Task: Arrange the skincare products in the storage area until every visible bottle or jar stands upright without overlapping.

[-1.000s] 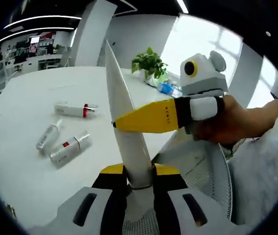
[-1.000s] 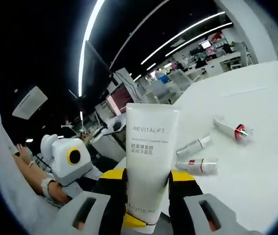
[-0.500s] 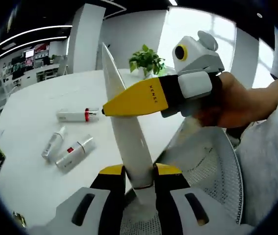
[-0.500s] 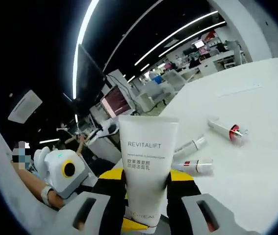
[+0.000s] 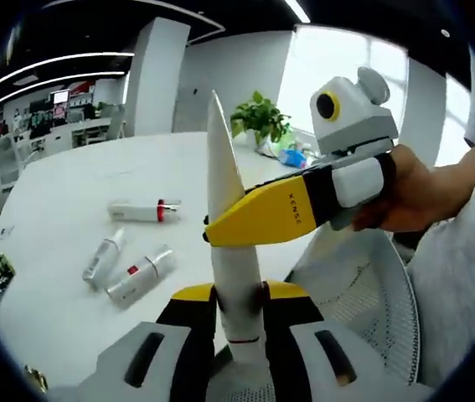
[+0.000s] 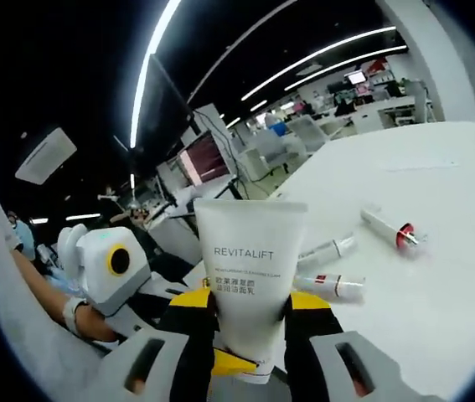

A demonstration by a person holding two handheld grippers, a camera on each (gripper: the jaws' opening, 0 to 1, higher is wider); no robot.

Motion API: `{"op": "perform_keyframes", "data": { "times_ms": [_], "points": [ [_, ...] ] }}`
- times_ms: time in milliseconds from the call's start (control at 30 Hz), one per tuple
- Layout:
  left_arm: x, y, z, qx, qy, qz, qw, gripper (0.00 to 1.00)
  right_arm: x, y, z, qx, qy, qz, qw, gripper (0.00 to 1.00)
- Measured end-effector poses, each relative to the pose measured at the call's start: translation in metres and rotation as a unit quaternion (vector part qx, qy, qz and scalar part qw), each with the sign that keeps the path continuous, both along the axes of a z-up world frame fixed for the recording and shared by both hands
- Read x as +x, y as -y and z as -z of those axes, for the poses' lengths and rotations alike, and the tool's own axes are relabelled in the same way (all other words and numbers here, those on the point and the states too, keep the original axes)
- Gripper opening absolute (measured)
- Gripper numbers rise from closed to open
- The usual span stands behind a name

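We see the white tube [image 6: 250,276] clamped by both the left gripper [image 5: 238,295] and the right gripper [image 6: 250,311], above the table edge. Beyond, three bottles [image 5: 139,274] lie flat on the table [image 5: 61,193].

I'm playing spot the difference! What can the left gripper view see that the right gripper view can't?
Left gripper view: a plant, a bright window, and the tube seen edge-on. Right gripper view: the tube's front, printed REVITALIFT, and long ceiling lights. Both: the tube pinched by the left hand-held gripper and the right hand-held gripper, and three bottles lying on the white table.
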State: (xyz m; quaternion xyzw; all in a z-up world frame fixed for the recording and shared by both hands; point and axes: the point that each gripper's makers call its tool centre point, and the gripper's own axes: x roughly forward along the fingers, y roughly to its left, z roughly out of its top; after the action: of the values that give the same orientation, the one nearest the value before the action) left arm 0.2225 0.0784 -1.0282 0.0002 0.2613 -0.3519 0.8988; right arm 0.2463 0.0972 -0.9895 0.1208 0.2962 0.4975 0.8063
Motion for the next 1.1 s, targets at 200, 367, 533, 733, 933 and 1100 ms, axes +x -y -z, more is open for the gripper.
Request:
{"op": "perform_keyframes", "data": {
  "times_ms": [200,367,533,733,933,1100],
  "points": [
    [0.001,-0.005,0.004,0.014,-0.006,0.001,0.9999,0.15,-0.002,0.000,0.002,0.007,-0.011,-0.009,0.9999,0.25],
    [-0.004,-0.001,0.011,0.001,-0.043,0.007,0.9991,0.12,-0.005,0.003,0.010,0.006,-0.020,-0.022,0.9995,0.26],
    [-0.010,0.004,0.014,-0.011,-0.069,0.017,0.9974,0.11,-0.008,0.009,0.013,0.027,-0.046,-0.033,0.9980,0.26],
    [-0.011,0.006,0.009,-0.041,-0.084,0.021,0.9954,0.10,-0.009,0.012,0.006,0.059,-0.048,-0.058,0.9954,0.26],
    [-0.013,0.010,-0.004,-0.087,-0.088,0.027,0.9919,0.10,-0.011,0.012,-0.009,0.092,-0.030,-0.087,0.9915,0.25],
    [-0.022,0.020,-0.006,-0.091,-0.088,0.059,0.9902,0.10,-0.012,0.012,-0.014,0.111,-0.032,-0.106,0.9877,0.27]
  ]
}}
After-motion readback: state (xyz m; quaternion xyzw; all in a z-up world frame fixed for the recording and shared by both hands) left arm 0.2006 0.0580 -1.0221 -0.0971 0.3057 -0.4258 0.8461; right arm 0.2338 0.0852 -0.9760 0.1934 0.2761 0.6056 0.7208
